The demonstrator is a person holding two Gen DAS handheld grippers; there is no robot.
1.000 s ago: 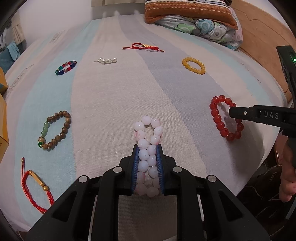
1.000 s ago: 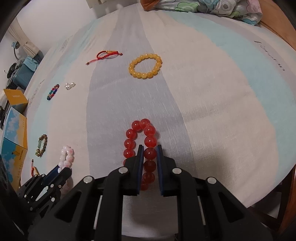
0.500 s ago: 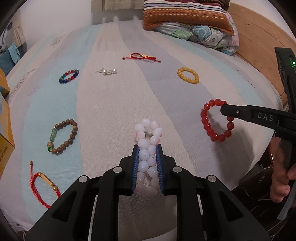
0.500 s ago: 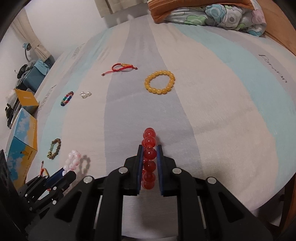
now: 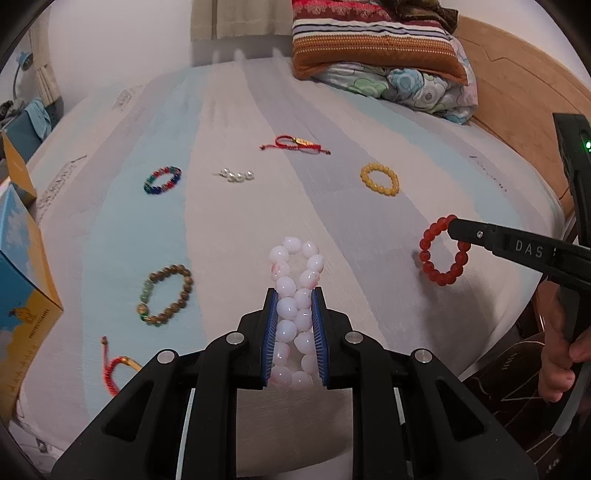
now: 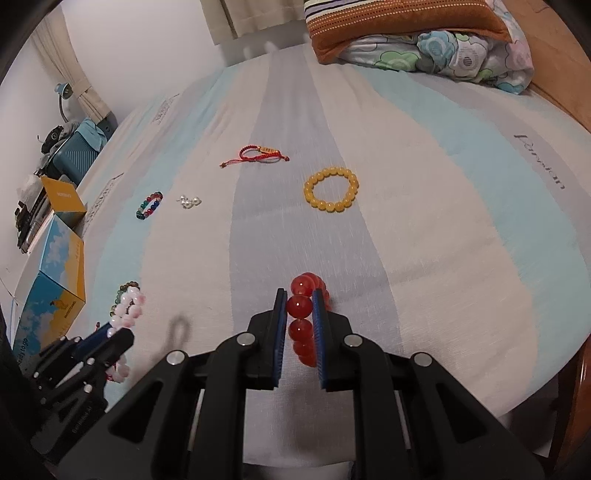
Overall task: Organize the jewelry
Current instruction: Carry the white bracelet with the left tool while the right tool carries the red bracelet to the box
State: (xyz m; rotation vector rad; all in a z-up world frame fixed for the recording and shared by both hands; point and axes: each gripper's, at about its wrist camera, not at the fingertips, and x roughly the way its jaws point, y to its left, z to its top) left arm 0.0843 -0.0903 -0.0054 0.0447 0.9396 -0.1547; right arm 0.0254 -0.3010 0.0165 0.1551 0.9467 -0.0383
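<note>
Left gripper (image 5: pixel 294 295) clamps pale pink bead bracelet (image 5: pixel 295 284), squeezed flat between blue pads, lifted above striped bedsheet (image 5: pixel 236 229). Right gripper (image 6: pixel 300 297) pinches red bead bracelet (image 6: pixel 304 314), loop hanging clear of sheet. Yellow bead bracelet (image 6: pixel 331 194) lies flat on sheet beyond red one; red cord bracelet (image 6: pixel 258 153) farther still, toward pillows (image 6: pixel 406 33).
</note>
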